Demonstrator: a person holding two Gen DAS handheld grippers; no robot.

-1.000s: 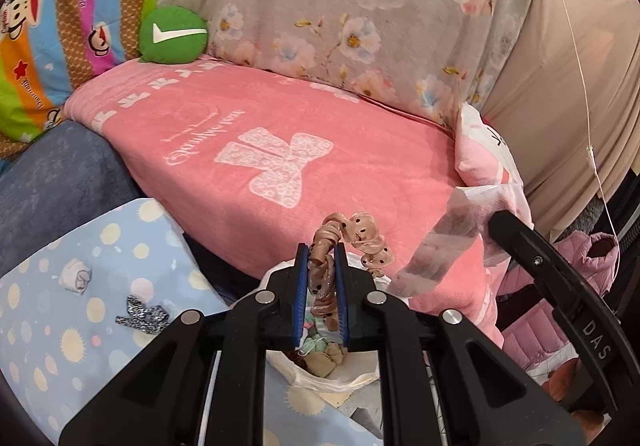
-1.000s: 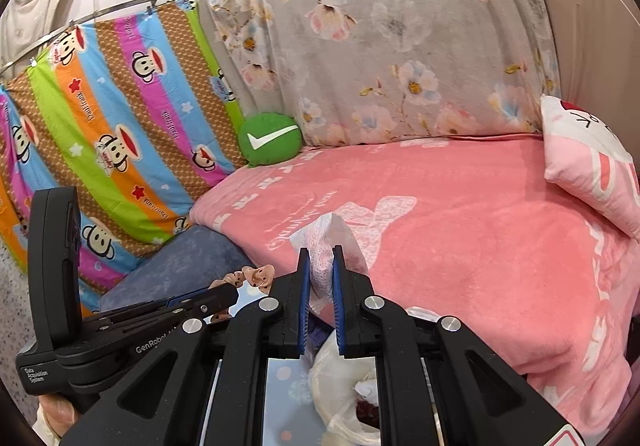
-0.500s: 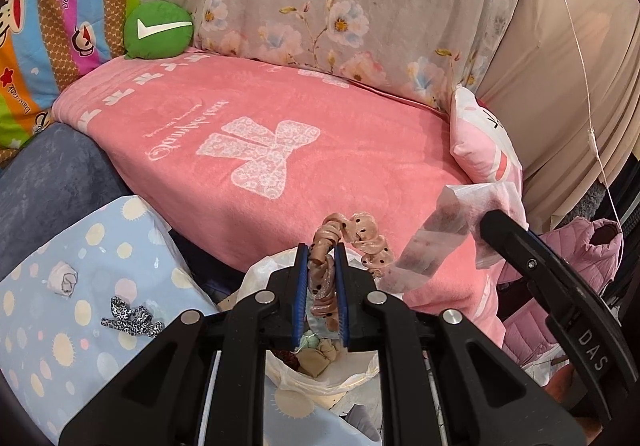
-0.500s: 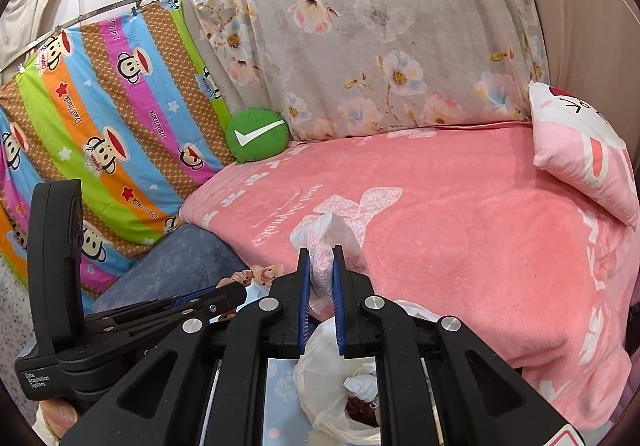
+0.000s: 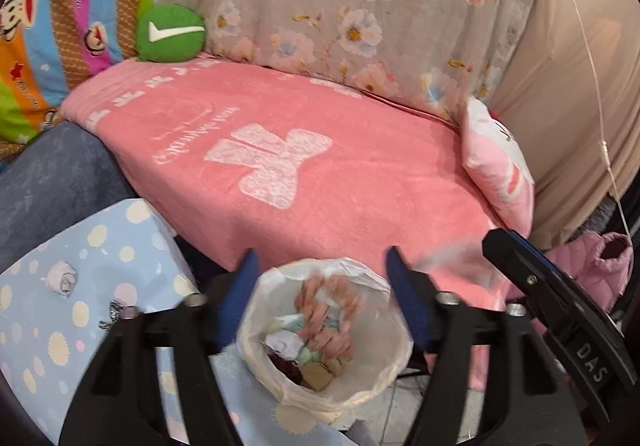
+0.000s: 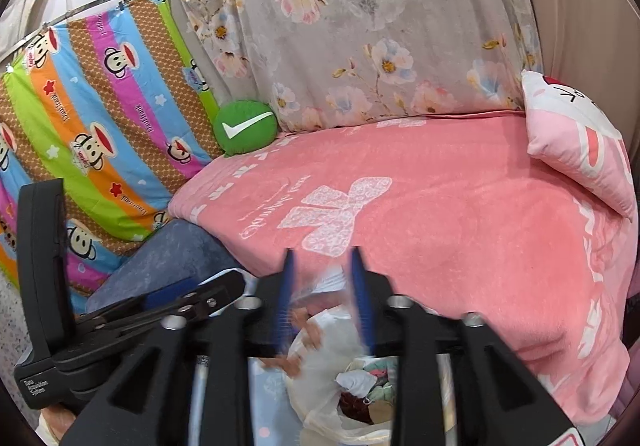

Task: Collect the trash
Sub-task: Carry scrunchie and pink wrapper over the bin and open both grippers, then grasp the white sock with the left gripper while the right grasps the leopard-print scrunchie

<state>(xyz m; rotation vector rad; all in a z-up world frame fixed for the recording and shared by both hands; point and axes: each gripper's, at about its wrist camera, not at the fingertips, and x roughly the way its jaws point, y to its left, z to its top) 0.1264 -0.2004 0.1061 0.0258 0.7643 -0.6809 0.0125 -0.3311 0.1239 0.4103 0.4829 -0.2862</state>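
A trash bin lined with a white plastic bag (image 5: 362,372) stands below both grippers, holding several scraps. My left gripper (image 5: 320,298) is open right above it, and a brown curly strip (image 5: 326,316), blurred, lies just inside the bin's mouth. My right gripper (image 6: 322,300) is open over the bag (image 6: 320,378), with a blurred clear wrapper (image 6: 326,280) loose between its fingers. A crumpled white scrap (image 5: 62,280) and a small dark scrap (image 5: 116,310) lie on the blue dotted cloth (image 5: 100,254) at the left.
A pink blanket (image 5: 304,174) covers the bed behind the bin, with a green round cushion (image 5: 170,33) at its back left and a pink pillow (image 5: 500,166) at the right. A pink jacket (image 5: 592,270) lies at the far right.
Both grippers have opened. The brown curly strip has left the left gripper and dropped into the bin. The clear wrapper has come free of the right gripper's fingers.
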